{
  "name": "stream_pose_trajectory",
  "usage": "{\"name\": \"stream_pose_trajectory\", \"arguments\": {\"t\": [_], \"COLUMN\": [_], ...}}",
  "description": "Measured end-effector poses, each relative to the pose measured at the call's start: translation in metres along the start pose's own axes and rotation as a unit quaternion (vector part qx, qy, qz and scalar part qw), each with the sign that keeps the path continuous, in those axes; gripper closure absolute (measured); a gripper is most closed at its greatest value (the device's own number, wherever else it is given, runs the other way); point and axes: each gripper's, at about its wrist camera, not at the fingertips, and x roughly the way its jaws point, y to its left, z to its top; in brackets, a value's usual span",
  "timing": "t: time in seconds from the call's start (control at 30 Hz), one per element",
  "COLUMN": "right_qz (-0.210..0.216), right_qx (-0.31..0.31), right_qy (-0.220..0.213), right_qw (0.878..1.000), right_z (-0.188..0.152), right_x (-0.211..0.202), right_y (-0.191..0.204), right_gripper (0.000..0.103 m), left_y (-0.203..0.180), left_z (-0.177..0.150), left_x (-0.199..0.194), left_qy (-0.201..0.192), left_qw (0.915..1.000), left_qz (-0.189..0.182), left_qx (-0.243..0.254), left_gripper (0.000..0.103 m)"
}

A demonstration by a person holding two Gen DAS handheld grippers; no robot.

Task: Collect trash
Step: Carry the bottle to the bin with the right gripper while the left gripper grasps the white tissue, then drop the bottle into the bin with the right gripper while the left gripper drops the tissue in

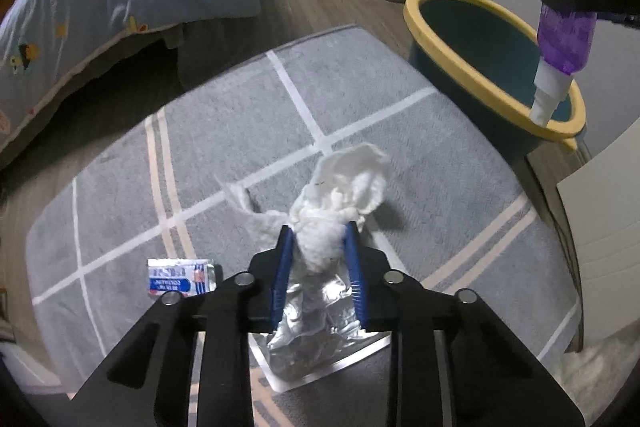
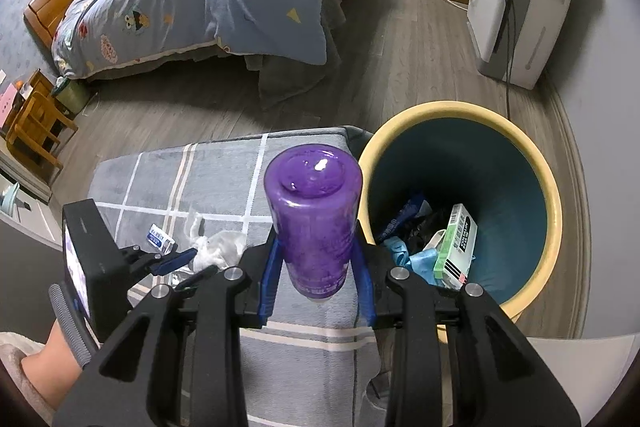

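— What has the left gripper (image 1: 318,257) got?

— Its blue pads (image 1: 282,267) are pinched on a crumpled white tissue wad (image 1: 336,207), soft and twisted, one thin tail trailing to the left. It sits over the grey rug with pale grid lines (image 1: 224,131), and a shiny crinkled silver foil packet (image 1: 316,343) lies just under it.

— And the right gripper (image 2: 316,259)?

— Clamped on a translucent purple plastic bottle (image 2: 314,223), held by its body. From the left camera the bottle hangs upside down, its white cap (image 1: 548,95) pointing down just over the yellow rim of the round teal bin (image 1: 472,75).

— Anything in the bin?

— A green-and-white carton (image 2: 456,247), crumpled blue wrappers (image 2: 408,255) and something dark at the bottom.

— Other litter on the rug?

— A small blue-and-white printed sachet (image 1: 180,277), lying flat, left of the foil.
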Motion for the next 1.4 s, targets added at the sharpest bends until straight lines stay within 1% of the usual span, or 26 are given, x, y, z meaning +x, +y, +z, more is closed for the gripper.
{"name": "stream_pose_trajectory", "arguments": {"t": [0.13, 0.2, 0.27, 0.37, 0.5, 0.63, 0.77, 0.83, 0.9, 0.97, 1.03, 1.1, 1.13, 1.17, 1.23, 1.27, 1.33, 1.37, 1.4], "right_qz": [-0.003, -0.008, -0.014, -0.023, -0.049, -0.07, -0.082, -0.086, -0.09, -0.09, -0.085, -0.081, -0.08, -0.075, -0.064, -0.06, -0.053, -0.047, -0.038], "right_qx": [0.017, 0.026, 0.04, 0.073, 0.108, 0.135, 0.179, 0.194, 0.204, 0.215, 0.229, 0.237, 0.238, 0.238, 0.235, 0.231, 0.223, 0.221, 0.22], "right_qy": [-0.012, -0.021, -0.035, -0.054, -0.071, -0.069, -0.055, -0.044, -0.031, -0.017, -0.01, -0.005, -0.004, -0.002, 0.002, 0.005, 0.009, 0.009, 0.011], "right_qw": [1.0, 0.999, 0.998, 0.996, 0.99, 0.986, 0.979, 0.976, 0.974, 0.972, 0.97, 0.968, 0.968, 0.968, 0.97, 0.971, 0.973, 0.974, 0.975], "right_z": [0.004, 0.007, 0.01, 0.014, 0.013, 0.008, 0.0, -0.004, -0.009, -0.013, -0.016, -0.017, -0.017, -0.017, -0.014, -0.013, -0.009, -0.007, -0.006], "right_x": [-0.009, -0.014, -0.022, -0.033, -0.042, -0.041, -0.03, -0.022, -0.013, -0.003, 0.002, 0.008, 0.01, 0.013, 0.02, 0.023, 0.03, 0.032, 0.034], "right_y": [-0.011, -0.02, -0.032, -0.058, -0.095, -0.128, -0.163, -0.175, -0.185, -0.193, -0.2, -0.204, -0.204, -0.203, -0.2, -0.197, -0.191, -0.186, -0.183], "right_gripper": [0.071, 0.071, 0.071, 0.071, 0.071, 0.071, 0.071, 0.071, 0.071, 0.071, 0.071, 0.071, 0.071, 0.071, 0.071, 0.071, 0.071, 0.07, 0.065], "left_y": [-0.001, -0.005, -0.01, -0.025, -0.052, -0.085, -0.117, -0.134, -0.144, -0.152, -0.152, -0.15, -0.147, -0.144, -0.138, -0.135, -0.126, -0.122, -0.117], "left_z": [0.01, 0.02, 0.028, 0.046, 0.071, 0.097, 0.115, 0.121, 0.127, 0.133, 0.138, 0.142, 0.143, 0.143, 0.143, 0.144, 0.142, 0.141, 0.14], "left_x": [-0.019, -0.036, -0.049, -0.074, -0.088, -0.088, -0.075, -0.063, -0.052, -0.04, -0.033, -0.029, -0.028, -0.027, -0.026, -0.024, -0.023, -0.022, -0.022], "left_qy": [-0.034, -0.06, -0.077, -0.108, -0.124, -0.125, -0.11, -0.101, -0.094, -0.089, -0.095, -0.102, -0.105, -0.108, -0.107, -0.105, -0.105, -0.105, -0.103], "left_qw": [0.9994, 0.9982, 0.9969, 0.9937, 0.9896, 0.9859, 0.9831, 0.9824, 0.9824, 0.9835, 0.984, 0.9846, 0.9852, 0.9855, 0.9862, 0.9868, 0.9881, 0.9885, 0.9892], "left_qz": [0.002, 0.002, 0.002, -0.025, -0.061, -0.092, -0.12, -0.121, -0.122, -0.116, -0.106, -0.1, -0.094, -0.091, -0.09, -0.09, -0.086, -0.086, -0.082], "left_qx": [0.002, 0.006, 0.012, 0.022, 0.04, 0.062, 0.084, 0.101, 0.105, 0.107, 0.107, 0.101, 0.097, 0.095, 0.089, 0.084, 0.072, 0.067, 0.065], "left_gripper": [0.077, 0.077, 0.077, 0.077, 0.077, 0.077, 0.077, 0.077, 0.077, 0.076, 0.07, 0.056, 0.044, 0.04, 0.038, 0.034, 0.029, 0.029, 0.028]}}
